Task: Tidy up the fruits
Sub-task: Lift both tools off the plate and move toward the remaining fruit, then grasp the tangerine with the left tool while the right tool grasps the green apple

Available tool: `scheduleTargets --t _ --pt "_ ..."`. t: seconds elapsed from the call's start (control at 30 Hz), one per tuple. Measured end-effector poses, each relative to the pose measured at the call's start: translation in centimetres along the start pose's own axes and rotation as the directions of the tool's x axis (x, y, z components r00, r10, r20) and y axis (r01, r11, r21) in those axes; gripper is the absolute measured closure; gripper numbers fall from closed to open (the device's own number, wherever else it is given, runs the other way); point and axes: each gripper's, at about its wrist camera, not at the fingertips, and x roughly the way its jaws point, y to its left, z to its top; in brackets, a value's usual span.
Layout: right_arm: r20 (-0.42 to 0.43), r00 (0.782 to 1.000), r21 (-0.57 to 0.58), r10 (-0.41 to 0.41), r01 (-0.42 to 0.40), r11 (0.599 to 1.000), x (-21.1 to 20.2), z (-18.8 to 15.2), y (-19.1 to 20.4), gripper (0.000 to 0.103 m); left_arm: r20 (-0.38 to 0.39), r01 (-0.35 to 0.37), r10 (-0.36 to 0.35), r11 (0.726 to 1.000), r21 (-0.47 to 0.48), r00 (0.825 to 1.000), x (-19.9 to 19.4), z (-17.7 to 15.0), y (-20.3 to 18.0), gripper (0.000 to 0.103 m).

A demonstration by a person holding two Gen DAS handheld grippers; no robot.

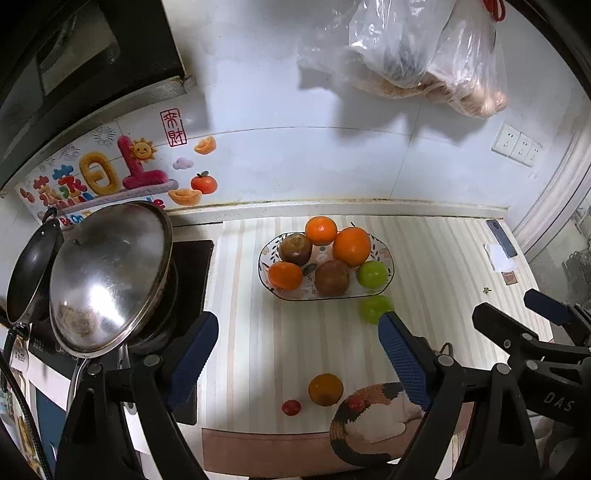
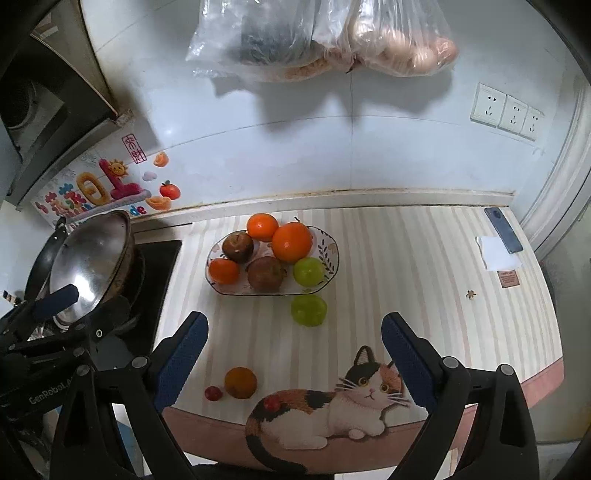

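A patterned oval plate (image 1: 388,264) (image 2: 332,245) at the back of the striped counter holds several fruits: oranges, brown fruits and a green one. A loose green fruit (image 1: 375,308) (image 2: 308,309) lies just in front of it. A small orange fruit (image 1: 325,389) (image 2: 241,382) and two small red fruits (image 1: 291,407) (image 2: 213,393) (image 2: 272,403) lie near the front edge. My left gripper (image 1: 295,354) is open and empty above the counter. My right gripper (image 2: 293,354) is open and empty, also showing in the left wrist view (image 1: 517,314).
A wok with a steel lid (image 1: 107,277) (image 2: 88,258) and a black pan (image 1: 33,273) stand on the stove at left. Plastic bags (image 1: 417,55) (image 2: 321,33) hang on the wall. A phone (image 2: 503,229) and paper (image 2: 498,254) lie at right. A cat picture (image 2: 332,402) marks the mat's front.
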Motion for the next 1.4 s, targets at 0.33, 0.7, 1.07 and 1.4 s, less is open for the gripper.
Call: scheduleTargets --t 0.33,0.7,1.07,1.4 --pt "-0.017 0.999 0.026 0.043 -0.042 0.999 0.6 -0.3 -0.2 0.006 -0.007 0.000 0.000 0.999 -0.040 1.000 0.0 -0.5 1.0 0.014" --pt "-0.167 0.984 0.097 0.057 -0.041 0.994 9.6 -1.2 -3.8 0.005 -0.294 0.000 0.006 1.000 0.020 0.956 11.3 -4.7 0.2 0.003" --pt "-0.315 0.937 0.191 0.151 -0.093 0.977 20.8 -3.7 -6.4 0.007 -0.613 0.099 -0.085 0.995 -0.011 0.785 23.8 -10.4 -2.8 0.012" --pt "-0.383 0.904 0.191 0.189 -0.122 0.974 29.5 -1.8 -5.6 0.028 -0.597 0.047 -0.064 0.998 -0.043 0.800 25.6 -10.4 -2.0 0.052"
